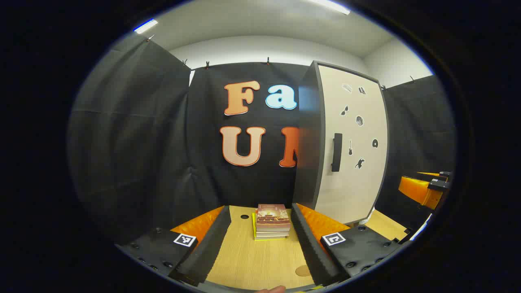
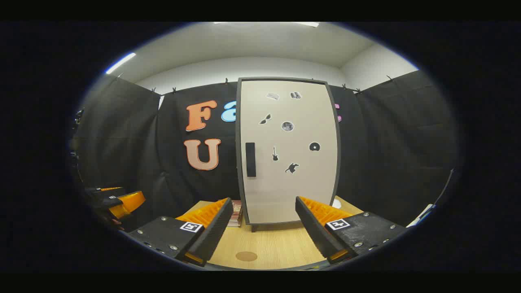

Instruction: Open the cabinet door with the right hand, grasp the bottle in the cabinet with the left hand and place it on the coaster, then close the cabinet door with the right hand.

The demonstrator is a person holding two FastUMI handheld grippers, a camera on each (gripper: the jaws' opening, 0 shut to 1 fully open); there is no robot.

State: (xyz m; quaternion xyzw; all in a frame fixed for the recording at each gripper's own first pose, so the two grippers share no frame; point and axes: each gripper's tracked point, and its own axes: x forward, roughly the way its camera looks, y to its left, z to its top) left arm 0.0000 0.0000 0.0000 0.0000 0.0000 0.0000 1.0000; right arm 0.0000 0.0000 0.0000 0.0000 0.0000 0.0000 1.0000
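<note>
The cabinet door (image 2: 287, 150) is cream with a dark grey frame, a black handle (image 2: 250, 159) and small black stickers. The table (image 2: 276, 244) is pale wood grain; the coaster (image 2: 246, 256) is brown.

**Both grippers open, level, holding nothing**

Left gripper (image 1: 260, 240): jaws spread wide, pointing forward, nothing between the fingers. Right gripper (image 2: 263, 230): jaws also wide apart, level, nothing gripped. In the right gripper view the left gripper sits off at the left edge; each is apart from the other.
</note>
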